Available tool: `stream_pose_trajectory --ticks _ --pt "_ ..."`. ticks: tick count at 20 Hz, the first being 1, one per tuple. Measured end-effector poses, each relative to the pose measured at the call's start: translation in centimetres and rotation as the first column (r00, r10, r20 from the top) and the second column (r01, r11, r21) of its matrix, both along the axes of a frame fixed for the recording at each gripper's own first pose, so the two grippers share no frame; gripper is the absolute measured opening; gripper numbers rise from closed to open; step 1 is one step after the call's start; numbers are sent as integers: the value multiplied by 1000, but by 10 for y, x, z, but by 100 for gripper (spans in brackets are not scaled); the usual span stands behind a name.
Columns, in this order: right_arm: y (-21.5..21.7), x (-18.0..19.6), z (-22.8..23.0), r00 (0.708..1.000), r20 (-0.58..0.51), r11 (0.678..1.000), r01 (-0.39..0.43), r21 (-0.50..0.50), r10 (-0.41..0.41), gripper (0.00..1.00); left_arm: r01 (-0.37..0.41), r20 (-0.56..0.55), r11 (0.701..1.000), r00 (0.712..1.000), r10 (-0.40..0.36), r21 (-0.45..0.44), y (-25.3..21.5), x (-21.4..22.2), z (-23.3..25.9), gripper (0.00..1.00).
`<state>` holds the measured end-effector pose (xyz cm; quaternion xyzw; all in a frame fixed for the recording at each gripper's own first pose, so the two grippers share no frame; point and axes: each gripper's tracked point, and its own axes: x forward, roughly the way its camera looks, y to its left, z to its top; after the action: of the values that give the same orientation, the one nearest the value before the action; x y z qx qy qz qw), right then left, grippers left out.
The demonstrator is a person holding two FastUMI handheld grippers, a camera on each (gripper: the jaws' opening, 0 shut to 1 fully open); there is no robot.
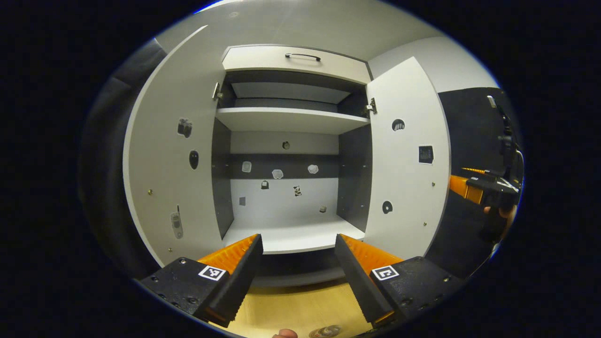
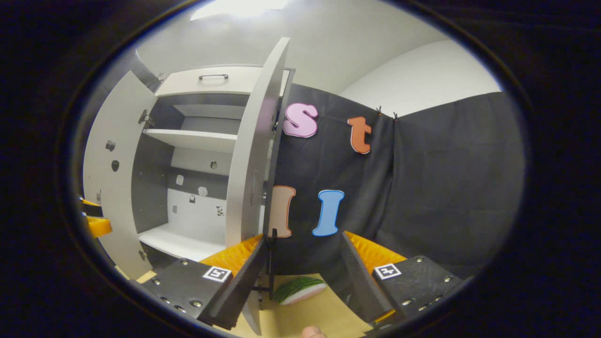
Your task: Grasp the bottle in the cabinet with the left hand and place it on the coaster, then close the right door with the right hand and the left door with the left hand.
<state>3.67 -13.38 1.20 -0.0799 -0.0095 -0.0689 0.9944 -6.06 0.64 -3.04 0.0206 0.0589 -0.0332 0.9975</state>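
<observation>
Before open cabinet [image 1: 291, 117]: left gripper [image 1: 298, 263] spread wide, holding nothing. Beside right door [image 2: 253, 155] edge: right gripper [image 2: 305, 263] wide, unloaded.

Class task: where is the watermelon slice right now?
In the right gripper view, the watermelon slice lies on the wooden tabletop, low centre, beside the open right door's bottom edge.

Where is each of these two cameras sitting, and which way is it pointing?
Left gripper view: rides on the left gripper, facing straight into the open cabinet; its own two fingers stand apart at the bottom, and the right gripper with a hand shows far right.
Right gripper view: rides on the right gripper, looking along the edge of the right door toward the booth's black cloth wall; its fingers stand apart, above a watermelon slice toy.
Shared: the cabinet, both open doors, the wooden table.
</observation>
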Motion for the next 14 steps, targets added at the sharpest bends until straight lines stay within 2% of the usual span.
stream_pose_trajectory --ticks 2,3,4,6,8,9,11,12,14 --pt "9 1 -2 1000 2 1000 -21 23 21 92 -32 15 999 999 32 -20 9 -1 8 97" --pt "14 2 -3 999 -1 999 -34 32 34 92 -47 18 999 999 47 -26 14 -2 10 94" --pt "19 3 -4 999 -4 998 -48 41 48 92 -64 19 998 998 65 -26 19 -2 12 97" --pt "29 5 -5 997 -4 996 -73 46 73 92 -92 31 996 995 92 -19 28 -3 18 97" --pt "41 6 -6 995 -3 994 -101 51 101 93 -116 44 993 992 116 -5 36 -5 24 93" --pt "47 7 -7 993 -4 992 -115 55 116 94 -128 48 992 991 127 1 39 -7 27 96" --pt "58 9 -8 990 -7 988 -140 66 141 92 -150 58 989 987 149 3 48 -11 34 93" --pt "64 10 -9 988 -8 986 -151 70 152 95 -160 64 987 985 160 -2 51 -12 37 96" --pt "75 12 -10 984 -11 982 -175 77 177 92 -178 72 984 981 178 -8 58 -16 39 96"
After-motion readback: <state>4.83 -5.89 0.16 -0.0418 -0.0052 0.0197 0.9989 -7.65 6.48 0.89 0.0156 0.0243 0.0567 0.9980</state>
